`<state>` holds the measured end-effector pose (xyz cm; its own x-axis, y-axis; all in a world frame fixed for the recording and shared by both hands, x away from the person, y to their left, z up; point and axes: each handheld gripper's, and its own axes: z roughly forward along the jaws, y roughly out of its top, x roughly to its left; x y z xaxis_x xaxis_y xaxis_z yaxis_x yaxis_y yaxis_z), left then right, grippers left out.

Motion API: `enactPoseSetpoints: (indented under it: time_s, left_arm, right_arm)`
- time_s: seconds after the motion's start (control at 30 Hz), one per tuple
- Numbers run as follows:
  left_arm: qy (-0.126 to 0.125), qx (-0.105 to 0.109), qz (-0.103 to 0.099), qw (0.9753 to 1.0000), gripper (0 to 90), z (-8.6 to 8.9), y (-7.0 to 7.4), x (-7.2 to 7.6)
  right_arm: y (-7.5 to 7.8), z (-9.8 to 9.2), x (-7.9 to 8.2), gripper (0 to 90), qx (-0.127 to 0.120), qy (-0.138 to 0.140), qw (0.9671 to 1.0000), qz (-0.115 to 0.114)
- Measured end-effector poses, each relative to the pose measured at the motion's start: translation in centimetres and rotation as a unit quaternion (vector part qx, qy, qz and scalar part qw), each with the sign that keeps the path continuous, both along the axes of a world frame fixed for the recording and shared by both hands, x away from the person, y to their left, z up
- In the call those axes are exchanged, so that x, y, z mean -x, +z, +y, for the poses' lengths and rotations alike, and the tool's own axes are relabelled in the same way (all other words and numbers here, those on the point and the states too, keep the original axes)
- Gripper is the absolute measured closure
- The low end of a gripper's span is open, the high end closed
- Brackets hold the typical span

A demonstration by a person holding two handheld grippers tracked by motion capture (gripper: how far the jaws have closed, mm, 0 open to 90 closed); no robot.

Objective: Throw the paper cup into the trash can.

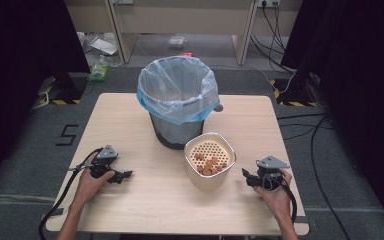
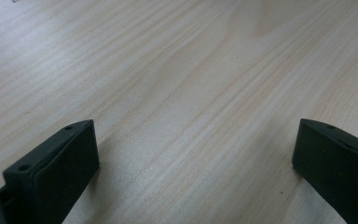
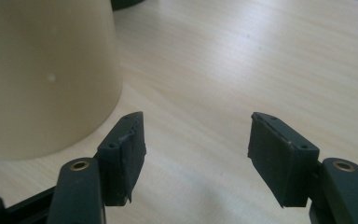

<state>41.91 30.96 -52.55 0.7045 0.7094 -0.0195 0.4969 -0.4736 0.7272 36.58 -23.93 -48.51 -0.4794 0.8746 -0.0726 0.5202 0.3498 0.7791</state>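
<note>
- From the high view I see the whole worktop (image 1: 130, 115): a dark bin (image 1: 172, 131) lined with a pale blue bag (image 1: 177, 89) stands near the far edge, about midway along it. Touching or just in front of it, toward the right, sits a cream container (image 1: 209, 162) whose perforated insert holds small orange-brown pieces (image 1: 210, 165); I can't tell what they are.
- In the same view my left gripper (image 1: 125, 175) rests low near the front left corner, held by my left hand (image 1: 92, 181). My right gripper (image 1: 246, 176) sits just right of the container, held by my right hand (image 1: 276, 192). Both point inward, toward the container.
- Beyond the far edge the floor carries a green item (image 1: 99, 71), some papers (image 1: 102, 46) and cables (image 1: 275, 25).
- In the left gripper view I get only wood grain of the worktop (image 2: 177, 93) between my left gripper's (image 2: 193, 149) jaws, which stand wide apart with nothing between them.
- In the right gripper view the container's plain cream wall (image 3: 46, 70) rises close at the left, just beyond the left jaw; its contents are hidden from here. My right gripper's (image 3: 196, 140) jaws are apart over bare worktop (image 3: 261, 56), gripping nothing.
</note>
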Motion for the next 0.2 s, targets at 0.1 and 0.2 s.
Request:
enactPoseSetpoints:
  time_s: [0.1, 0.2]
  left_arm:
    - [0.0, 0.0, 0.0, 1.0, 0.0, 0.0, 0.0, 0.0]
    - [0.0, 0.0, 0.0, 1.0, 0.0, 0.0, 0.0, 0.0]
  right_arm:
    - [-0.45, -0.07, 0.1, 35.6, 0.009, 0.003, 0.9999, 0.013]
    - [-0.97, 0.02, 0.34, 34.4, 0.007, 0.007, 0.9997, 0.024]
